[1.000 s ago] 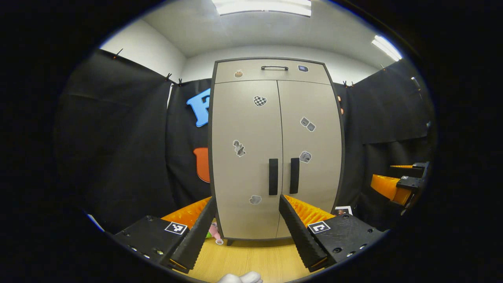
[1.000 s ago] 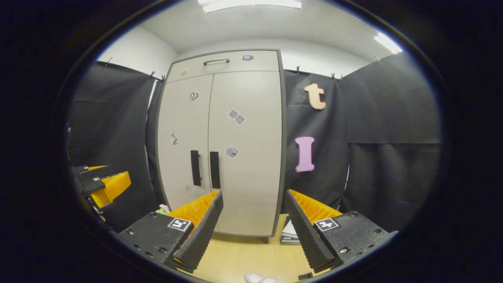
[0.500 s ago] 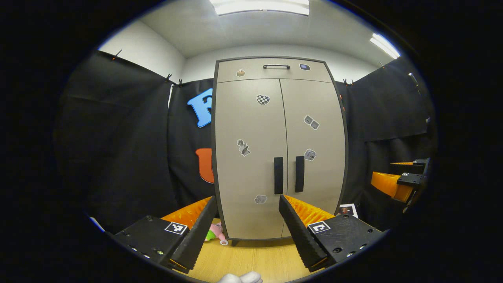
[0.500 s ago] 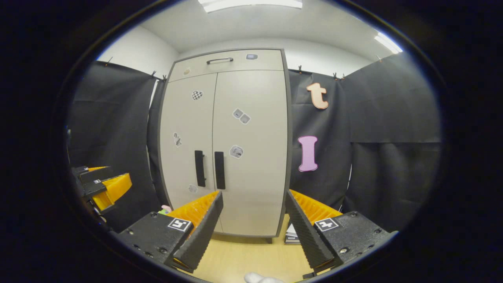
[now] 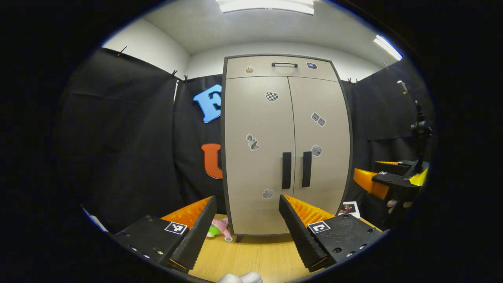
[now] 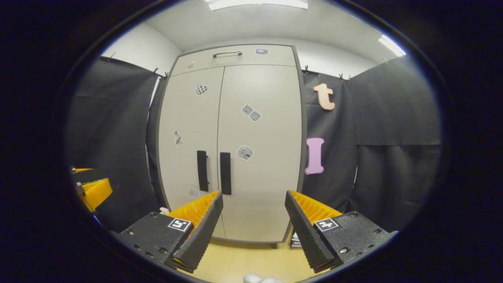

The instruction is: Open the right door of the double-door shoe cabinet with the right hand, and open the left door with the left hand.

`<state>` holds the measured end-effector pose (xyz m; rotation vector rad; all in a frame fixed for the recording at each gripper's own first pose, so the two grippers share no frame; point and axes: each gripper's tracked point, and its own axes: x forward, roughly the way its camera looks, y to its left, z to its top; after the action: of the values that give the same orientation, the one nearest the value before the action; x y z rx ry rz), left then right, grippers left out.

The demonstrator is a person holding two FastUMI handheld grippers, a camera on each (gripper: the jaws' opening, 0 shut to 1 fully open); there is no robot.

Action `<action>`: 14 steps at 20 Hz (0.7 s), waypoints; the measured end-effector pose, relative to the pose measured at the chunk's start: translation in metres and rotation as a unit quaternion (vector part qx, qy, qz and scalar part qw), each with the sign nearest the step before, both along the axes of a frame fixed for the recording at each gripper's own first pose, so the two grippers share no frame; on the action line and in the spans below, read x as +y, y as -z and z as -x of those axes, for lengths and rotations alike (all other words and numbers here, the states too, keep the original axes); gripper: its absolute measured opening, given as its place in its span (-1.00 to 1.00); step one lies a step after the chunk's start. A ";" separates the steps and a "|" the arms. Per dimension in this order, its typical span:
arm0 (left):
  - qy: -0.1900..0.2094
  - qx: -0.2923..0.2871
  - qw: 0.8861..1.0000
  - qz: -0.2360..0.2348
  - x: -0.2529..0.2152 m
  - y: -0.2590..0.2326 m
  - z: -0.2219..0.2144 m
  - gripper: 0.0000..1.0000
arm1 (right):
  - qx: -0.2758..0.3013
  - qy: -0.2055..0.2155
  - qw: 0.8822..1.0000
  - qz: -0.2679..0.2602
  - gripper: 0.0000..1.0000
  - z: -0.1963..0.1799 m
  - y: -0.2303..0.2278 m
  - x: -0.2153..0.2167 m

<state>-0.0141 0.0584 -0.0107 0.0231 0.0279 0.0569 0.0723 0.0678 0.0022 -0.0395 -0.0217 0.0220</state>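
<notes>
Both doors shut on shoe cabinet (image 6: pixel 232 149) straight ahead, left gripper (image 5: pixel 243 204) and right gripper (image 6: pixel 253 198) gaping, empty, well short; handles (image 6: pixel 225 173) sit side by side, wrong-handle grab likely

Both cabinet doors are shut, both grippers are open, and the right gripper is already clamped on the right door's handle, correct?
Not quite. The right gripper is open and short of the cabinet, holding nothing; the right gripper view shows the right door's handle untouched. Both doors are shut, and the left gripper is open too.
</notes>
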 end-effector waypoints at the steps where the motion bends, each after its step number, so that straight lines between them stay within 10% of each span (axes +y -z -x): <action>1: -0.008 0.000 1.000 -0.004 0.006 0.001 0.004 0.91 | -0.003 -0.007 1.000 0.003 0.98 -0.012 -0.001 0.010; 14: -0.080 0.011 0.996 -0.022 0.059 0.004 0.043 0.91 | 0.017 0.021 1.000 -0.010 0.92 -0.171 0.002 0.053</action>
<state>-0.0568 0.1178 -0.0149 0.0659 0.0503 0.2174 0.2432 0.1205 0.0005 -0.0186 0.0134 -0.0191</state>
